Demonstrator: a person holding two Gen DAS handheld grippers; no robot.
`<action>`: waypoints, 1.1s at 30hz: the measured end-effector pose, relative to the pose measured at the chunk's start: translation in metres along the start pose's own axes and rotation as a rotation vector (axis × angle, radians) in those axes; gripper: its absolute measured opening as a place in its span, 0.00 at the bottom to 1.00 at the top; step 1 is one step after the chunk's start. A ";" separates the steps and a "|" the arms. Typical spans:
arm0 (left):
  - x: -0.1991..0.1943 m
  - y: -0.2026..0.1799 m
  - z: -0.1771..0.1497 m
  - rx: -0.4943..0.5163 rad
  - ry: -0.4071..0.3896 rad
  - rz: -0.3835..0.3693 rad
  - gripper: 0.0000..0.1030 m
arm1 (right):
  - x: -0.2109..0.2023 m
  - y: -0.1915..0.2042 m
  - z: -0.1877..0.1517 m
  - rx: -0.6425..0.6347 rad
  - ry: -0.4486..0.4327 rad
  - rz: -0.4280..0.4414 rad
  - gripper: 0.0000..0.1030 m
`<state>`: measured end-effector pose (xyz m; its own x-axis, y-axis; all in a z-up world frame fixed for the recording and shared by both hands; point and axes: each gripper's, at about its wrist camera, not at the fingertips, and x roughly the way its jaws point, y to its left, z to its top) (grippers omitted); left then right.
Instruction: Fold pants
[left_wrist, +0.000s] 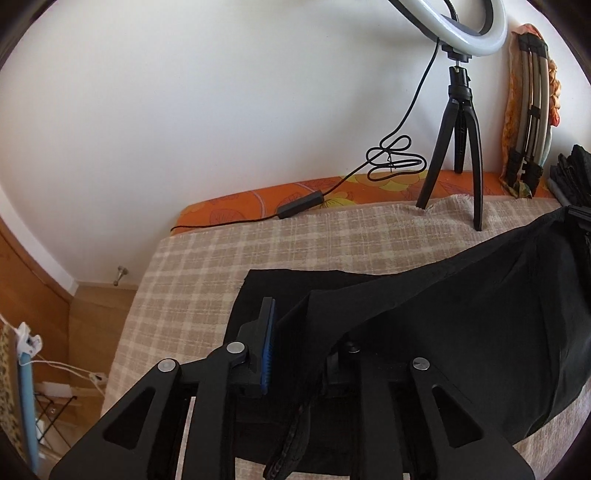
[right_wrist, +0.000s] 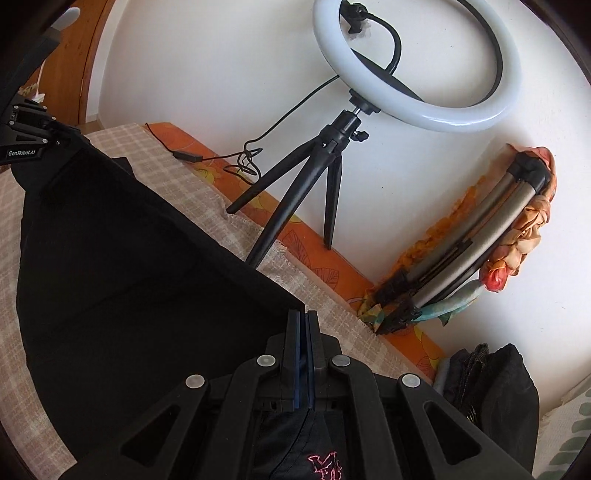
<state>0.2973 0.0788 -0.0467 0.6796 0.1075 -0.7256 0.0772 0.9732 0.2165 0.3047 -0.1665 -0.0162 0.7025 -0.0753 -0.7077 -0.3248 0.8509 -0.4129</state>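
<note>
Pants (left_wrist: 461, 314), one black pair, hang lifted over the bed (left_wrist: 192, 280), stretched between two grippers, with a lower part lying flat near the bed's middle. I think this is the fold step: one end is being carried over the other. Next, both grippers should bring the held edge down evenly onto the flat part. One ring light (right_wrist: 417, 66) stands at the bed's far edge. Right gripper (right_wrist: 303, 332) is pressed together, pinching the cloth. Left gripper (left_wrist: 295, 332) pinches cloth too.
</note>
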 end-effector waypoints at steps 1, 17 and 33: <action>0.004 0.005 0.002 0.003 0.003 0.018 0.36 | 0.009 0.001 0.001 -0.005 0.011 0.005 0.00; 0.005 0.096 -0.049 -0.166 0.060 0.056 0.45 | 0.046 0.018 0.002 -0.022 0.039 -0.004 0.35; -0.085 -0.008 -0.083 -0.086 -0.064 -0.216 0.45 | -0.155 -0.013 -0.102 0.381 -0.085 0.129 0.69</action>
<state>0.1782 0.0790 -0.0405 0.6990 -0.1158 -0.7057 0.1656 0.9862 0.0021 0.1353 -0.2189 0.0401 0.7265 0.0745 -0.6831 -0.1670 0.9834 -0.0703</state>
